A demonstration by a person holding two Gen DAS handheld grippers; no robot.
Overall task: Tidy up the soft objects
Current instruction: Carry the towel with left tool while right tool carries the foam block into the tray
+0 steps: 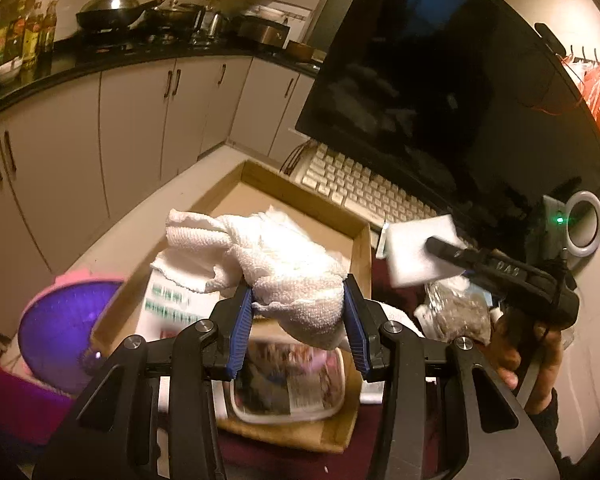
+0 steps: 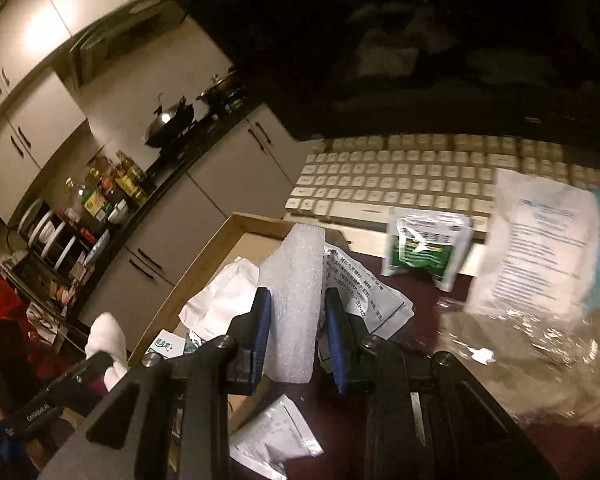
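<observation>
My left gripper (image 1: 298, 312) is shut on a bunched white towel (image 1: 276, 256), held in the air over an open cardboard box (image 1: 300, 196). My right gripper (image 2: 296, 316) is shut on a white foam sponge block (image 2: 296, 304), which stands upright between the blue pads. The left wrist view shows the same sponge (image 1: 414, 250) raised to the right of the box, with a hand on the gripper handle. From the right wrist view, part of the towel (image 2: 106, 338) shows at lower left beside the box (image 2: 240, 228).
Papers and packets lie in the box (image 1: 168, 304). A white keyboard (image 2: 400, 184) and dark monitor (image 1: 440, 80) stand behind it. A green sachet (image 2: 424, 248), a printed sheet (image 2: 540, 240) and a crinkly plastic bag (image 2: 540, 360) lie on the dark table. A purple round object (image 1: 60, 320) sits left.
</observation>
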